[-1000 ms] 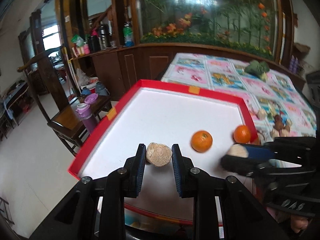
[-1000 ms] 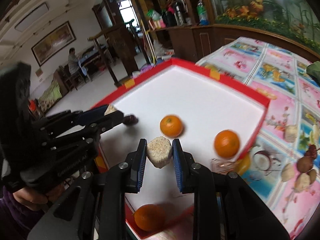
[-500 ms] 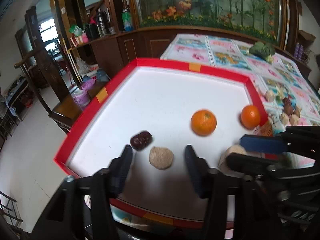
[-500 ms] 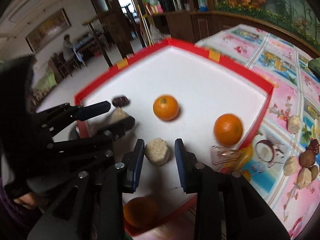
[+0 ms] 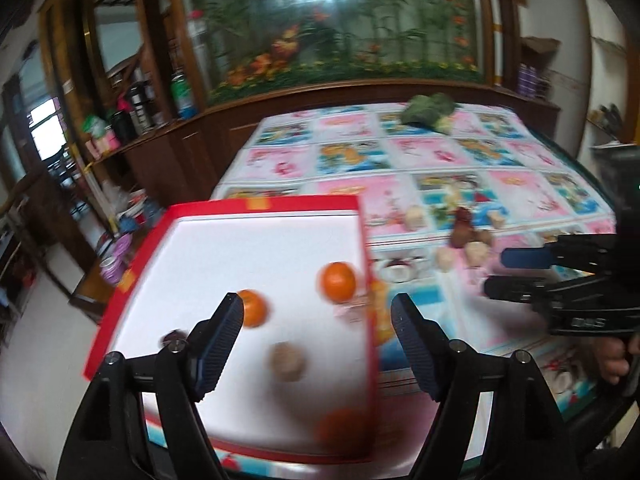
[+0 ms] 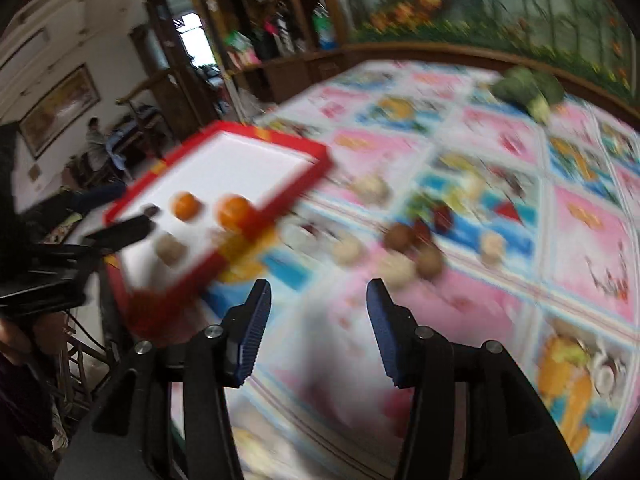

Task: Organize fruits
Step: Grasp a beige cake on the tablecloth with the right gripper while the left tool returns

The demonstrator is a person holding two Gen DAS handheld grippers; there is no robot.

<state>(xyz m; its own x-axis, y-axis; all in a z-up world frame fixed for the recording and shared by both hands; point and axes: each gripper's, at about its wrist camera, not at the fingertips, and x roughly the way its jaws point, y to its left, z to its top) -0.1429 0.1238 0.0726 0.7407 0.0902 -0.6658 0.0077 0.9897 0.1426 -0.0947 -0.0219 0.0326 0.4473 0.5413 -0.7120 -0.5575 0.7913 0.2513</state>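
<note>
The left gripper (image 5: 318,316) stands wide apart and empty above the red-rimmed tray (image 5: 362,248). On the tray's white floor, a tan round fruit (image 5: 287,361) lies just past the gap at six o'clock, one orange (image 5: 253,308) sits beside the left finger at nine o'clock, a second orange (image 5: 338,282) at twelve o'clock near the right rim, and a third, blurred, orange (image 5: 340,428) at the near corner. The right gripper (image 6: 319,304) is also spread wide, holding nothing, over the cartoon-print tablecloth (image 6: 580,240). At one o'clock lies a loose cluster of small fruits (image 6: 416,252), probably brown and pale ones; blur hides the detail.
</note>
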